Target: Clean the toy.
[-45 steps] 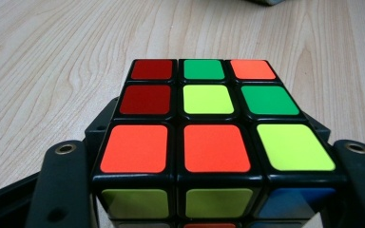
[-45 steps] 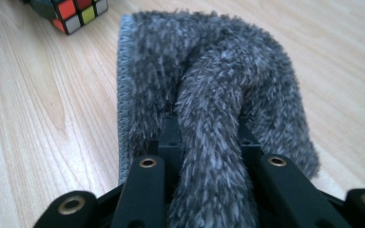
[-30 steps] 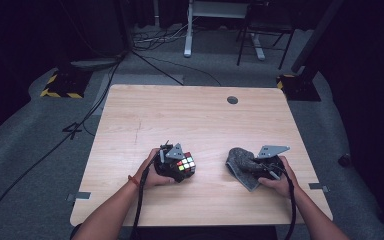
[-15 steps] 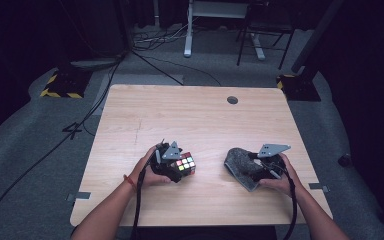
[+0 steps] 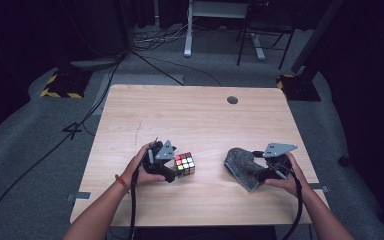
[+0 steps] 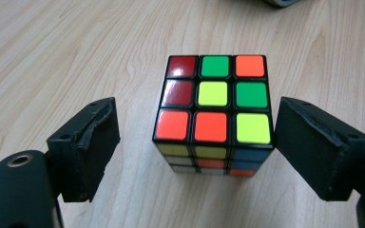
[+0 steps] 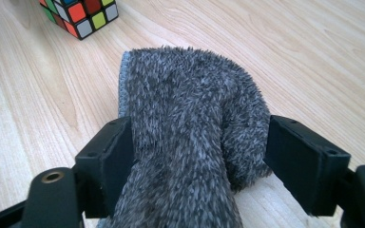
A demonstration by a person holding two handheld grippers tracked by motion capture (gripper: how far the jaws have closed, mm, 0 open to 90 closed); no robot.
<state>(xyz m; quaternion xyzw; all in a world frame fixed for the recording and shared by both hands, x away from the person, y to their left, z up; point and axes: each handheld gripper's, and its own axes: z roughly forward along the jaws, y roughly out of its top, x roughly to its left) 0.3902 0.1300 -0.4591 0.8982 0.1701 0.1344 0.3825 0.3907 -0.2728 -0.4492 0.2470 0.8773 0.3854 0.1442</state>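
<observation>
Left gripper (image 6: 195,142) parted, straddling cube (image 6: 214,109) on table (image 5: 195,115); one jaw touching. Right gripper (image 7: 199,166) clamped on grey cloth (image 7: 190,118). Likely wiping step; next: close on cube.

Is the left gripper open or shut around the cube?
Open: the left gripper straddles the cube, with bare table between one jaw and it.

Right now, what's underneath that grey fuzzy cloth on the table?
Around the grey fuzzy cloth only the bare wooden table shows. The cloth bunches up between the right gripper jaws, so anything beneath it stays hidden.
</observation>
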